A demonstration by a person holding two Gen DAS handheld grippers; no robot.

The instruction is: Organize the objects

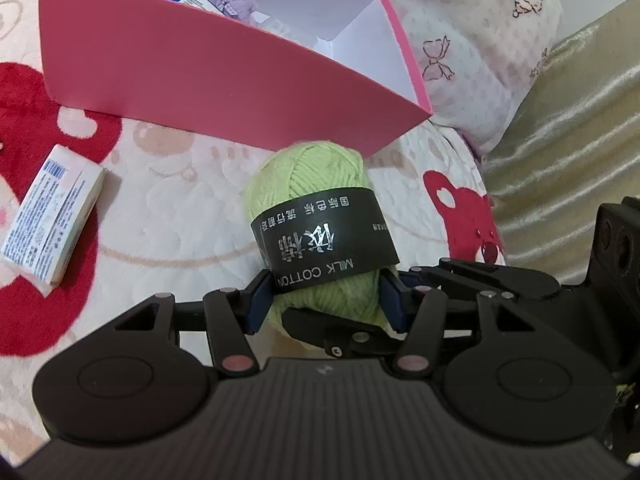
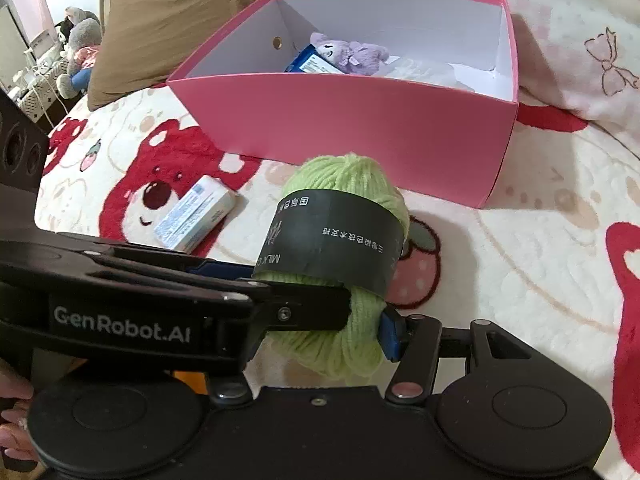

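- Setting: a bed covered by a cream blanket (image 2: 500, 264) printed with red bears; patterned pillows along the far side, a brown cushion (image 2: 168, 12) far left, plush toys and shelving in the far-left background.
- Pink box (image 2: 360, 128), white inside, sits open on the blanket on the far side. Already in it: a lilac plush toy (image 2: 352, 54) and a blue carton (image 2: 310, 63).
- Green yarn ball (image 1: 316, 220) with a black paper band is just in front of the box's near wall. It looks raised slightly off the blanket, but contact underneath cannot be confirmed.
- Left gripper (image 1: 326, 300): blue pads pinch the near end of the yarn from both sides.
- Right gripper (image 2: 320, 320): also clamped on the same yarn end; one blue pad shows pressing its right side, the other is hidden behind the left gripper's arm.
- Step in hand, as judged: yarn secured by both grippers, transfer to the box pending.
- Next move calls for lifting the yarn clear of the near wall, carrying it over the rim, and releasing into the free space right of the plush toy. Both grippers must move together or the soft skein may twist.
- White-and-blue carton (image 2: 194, 218) remains on the blanket, left of the yarn; likely a later item.
- Legible writing: "MILK COTTON" on the yarn band, plus Chinese characters too small to transcribe; "GenRobot.AI" on the left gripper's body. Carton print unreadable.
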